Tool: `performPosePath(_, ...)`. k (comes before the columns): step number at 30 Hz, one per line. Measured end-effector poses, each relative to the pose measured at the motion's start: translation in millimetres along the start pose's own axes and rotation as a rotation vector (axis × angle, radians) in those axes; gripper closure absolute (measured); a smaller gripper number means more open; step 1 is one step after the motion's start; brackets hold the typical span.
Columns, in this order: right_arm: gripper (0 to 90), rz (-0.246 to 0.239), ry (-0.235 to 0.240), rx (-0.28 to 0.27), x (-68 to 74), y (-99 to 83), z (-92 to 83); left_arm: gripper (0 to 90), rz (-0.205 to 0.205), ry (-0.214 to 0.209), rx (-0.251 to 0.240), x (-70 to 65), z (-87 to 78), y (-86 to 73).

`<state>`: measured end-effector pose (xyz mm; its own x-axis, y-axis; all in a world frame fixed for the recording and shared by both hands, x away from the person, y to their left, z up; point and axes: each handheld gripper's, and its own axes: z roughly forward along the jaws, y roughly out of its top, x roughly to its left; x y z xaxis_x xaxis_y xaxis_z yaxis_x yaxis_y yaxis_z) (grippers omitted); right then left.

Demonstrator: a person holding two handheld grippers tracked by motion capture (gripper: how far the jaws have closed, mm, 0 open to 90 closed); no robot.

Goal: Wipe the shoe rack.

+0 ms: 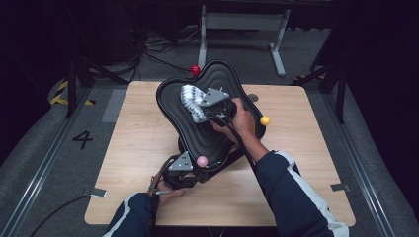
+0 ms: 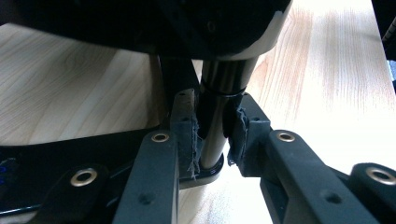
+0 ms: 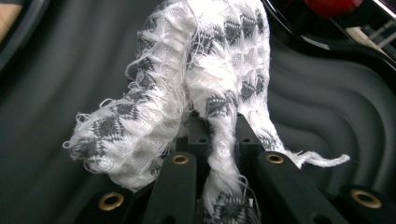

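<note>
A black wavy-ribbed board (image 1: 220,81) stands tilted on a base at the middle of the wooden table (image 1: 133,148). Red (image 1: 195,69), yellow (image 1: 265,120) and pink (image 1: 201,160) balls sit at its corners. My left gripper (image 1: 190,172) is low at the board's near end. In the left gripper view its jaws (image 2: 215,135) are shut on a dark shiny post (image 2: 219,102) under the board. My right gripper (image 1: 207,106) rests over the board's upper face, shut on a white and grey knitted cloth (image 3: 187,79) that lies bunched on the ribbed surface (image 3: 327,102).
A white metal stand (image 1: 242,22) and loose cables lie on the floor beyond the table. A "4" mark (image 1: 82,139) is on the floor at left. Bare tabletop stretches left and right of the board.
</note>
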<state>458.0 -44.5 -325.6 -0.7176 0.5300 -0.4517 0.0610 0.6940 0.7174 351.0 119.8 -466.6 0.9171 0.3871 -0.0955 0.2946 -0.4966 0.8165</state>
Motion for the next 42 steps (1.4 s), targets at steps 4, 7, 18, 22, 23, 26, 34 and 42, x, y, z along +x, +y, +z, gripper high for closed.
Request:
performPosePath(4, 82.0, -0.024, 0.007, -0.003, 7.8, 11.4, 3.8, 73.6, 0.005, 0.0, -0.004, 0.4, 0.1, -0.3)
performPosePath(7, 81.9, -0.033, 0.017, -0.009, 13.6, 17.4, 6.2, 73.6, 0.002, 0.001, -0.007, 0.2, 0.2, -0.8)
performPosePath(18, 81.9, -0.075, 0.033, -0.011, 20.0, 24.2, 8.2, 73.5, -0.002, -0.003, -0.011, 0.6, 0.3, -1.4)
performPosePath(22, 81.9, -0.036, 0.004, 0.004, 1.5, 15.9, 10.6, 73.5, -0.001, -0.004, -0.01, 0.6, 0.2, -1.4)
performPosePath(23, 81.9, -0.025, -0.007, 0.012, -4.3, 13.5, 10.9, 73.5, -0.002, -0.005, -0.01, 0.8, 0.2, -1.4)
performPosePath(26, 82.0, -0.002, -0.044, 0.036, -21.9, 5.2, 12.0, 73.5, -0.001, -0.006, -0.011, 1.0, 0.3, -1.3)
performPosePath(34, 82.0, 0.046, -0.12, 0.088, -57.8, -15.5, 14.4, 73.3, -0.003, -0.016, -0.016, 2.2, 0.4, -1.9)
performPosePath(42, 82.0, 0.149, -0.189, 0.119, -91.7, -36.4, 17.2, 73.2, -0.004, -0.02, -0.014, 2.6, 0.3, -1.7)
